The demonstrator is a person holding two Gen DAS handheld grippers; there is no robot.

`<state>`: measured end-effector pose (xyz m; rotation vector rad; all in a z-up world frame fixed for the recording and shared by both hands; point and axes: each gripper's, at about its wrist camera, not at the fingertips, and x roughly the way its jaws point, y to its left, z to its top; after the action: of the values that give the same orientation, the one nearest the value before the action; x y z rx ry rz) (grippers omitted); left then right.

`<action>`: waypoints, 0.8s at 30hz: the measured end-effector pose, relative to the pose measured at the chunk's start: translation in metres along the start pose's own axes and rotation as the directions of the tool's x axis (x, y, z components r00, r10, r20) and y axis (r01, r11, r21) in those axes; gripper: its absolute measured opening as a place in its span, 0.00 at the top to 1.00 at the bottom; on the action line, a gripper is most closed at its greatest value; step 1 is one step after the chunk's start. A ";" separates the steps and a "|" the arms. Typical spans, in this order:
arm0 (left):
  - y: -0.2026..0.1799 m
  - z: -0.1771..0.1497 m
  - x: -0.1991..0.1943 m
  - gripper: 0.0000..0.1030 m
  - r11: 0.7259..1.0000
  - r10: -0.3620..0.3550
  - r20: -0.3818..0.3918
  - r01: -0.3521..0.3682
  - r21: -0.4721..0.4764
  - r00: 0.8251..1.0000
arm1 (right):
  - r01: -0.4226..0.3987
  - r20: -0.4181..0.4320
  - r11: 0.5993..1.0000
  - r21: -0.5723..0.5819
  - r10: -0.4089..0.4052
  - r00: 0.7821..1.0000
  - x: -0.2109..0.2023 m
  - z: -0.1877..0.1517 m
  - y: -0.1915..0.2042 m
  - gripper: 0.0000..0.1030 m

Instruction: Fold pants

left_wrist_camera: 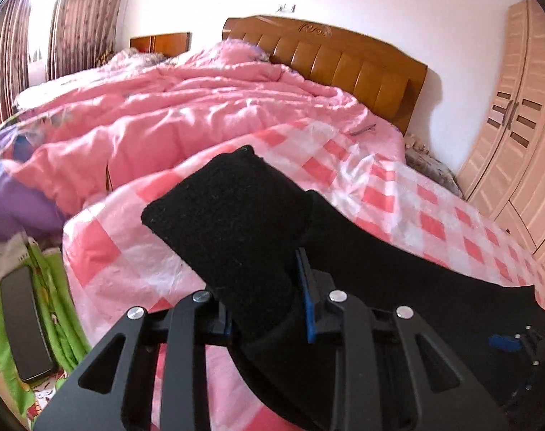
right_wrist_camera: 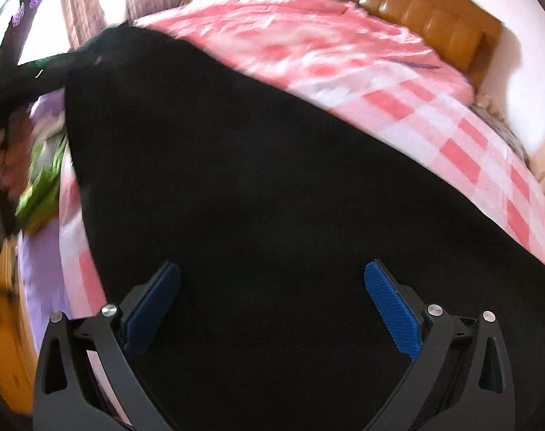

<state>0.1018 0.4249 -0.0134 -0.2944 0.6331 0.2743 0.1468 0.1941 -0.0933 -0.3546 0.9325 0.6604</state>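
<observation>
One pair of black pants [left_wrist_camera: 380, 258] is being pinched by the left gripper [left_wrist_camera: 268, 287], its cuff pointing toward 11 o'clock; the right gripper [right_wrist_camera: 272, 287] is being held wide above it.

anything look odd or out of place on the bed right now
One small thing: a thin dark hair-clip-like object lies loose on the pink checked sheet near the headboard, though it is too small to identify. Also, the black pants are bunched where the left tool pinches them, not flat.
</observation>
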 end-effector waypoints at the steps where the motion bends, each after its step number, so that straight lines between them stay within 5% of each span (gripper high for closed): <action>1: -0.007 0.001 -0.008 0.74 1.000 -0.005 0.021 0.005 0.019 1.000 | -0.008 -0.002 1.000 0.007 0.008 1.000 0.000 0.001 -0.003 0.04; 5: -0.063 0.001 -0.058 0.74 0.986 -0.077 0.135 0.055 0.158 0.988 | -0.026 0.020 1.000 0.013 0.026 0.999 -0.008 0.001 -0.008 0.04; 7: -0.093 -0.004 -0.074 0.75 0.970 -0.115 0.164 0.075 0.233 0.980 | -0.117 0.102 0.986 0.119 0.105 0.989 -0.028 -0.003 -0.026 0.04; 10: -0.147 -0.022 -0.094 0.84 0.924 -0.195 0.182 0.118 0.364 0.964 | -0.077 0.180 0.962 0.264 0.029 0.983 -0.057 -0.015 -0.071 0.04; 13: -0.205 -0.051 -0.099 0.89 0.856 -0.249 0.151 0.145 0.496 0.957 | -0.042 0.242 0.901 0.432 -0.071 0.968 -0.093 -0.042 -0.128 0.04; 14: -0.219 -0.061 -0.098 0.97 0.835 -0.266 0.136 0.157 0.528 0.954 | -0.034 0.262 0.870 0.493 -0.111 0.959 -0.108 -0.056 -0.150 0.04; 19: -0.289 -0.129 -0.068 0.99 0.713 -0.297 -0.037 0.247 0.657 0.954 | -0.012 0.283 0.779 0.627 -0.213 0.935 -0.149 -0.105 -0.205 0.04; 22: -0.290 -0.150 -0.063 0.94 0.696 -0.310 -0.081 0.284 0.660 0.947 | -0.024 0.281 0.765 0.644 -0.207 0.937 -0.157 -0.124 -0.215 0.04; 23: -0.285 -0.151 -0.065 0.85 0.700 -0.316 -0.074 0.285 0.655 0.946 | -0.033 0.279 0.770 0.637 -0.191 0.941 -0.156 -0.126 -0.215 0.04; 24: -0.275 -0.151 -0.072 0.62 0.715 -0.318 -0.047 0.272 0.644 0.947 | -0.059 0.284 0.773 0.632 -0.160 0.945 -0.153 -0.127 -0.215 0.04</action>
<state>0.0581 0.1067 -0.0344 0.2865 0.5668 -0.2553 0.1451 -0.0930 -0.0373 0.3336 0.7697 0.3009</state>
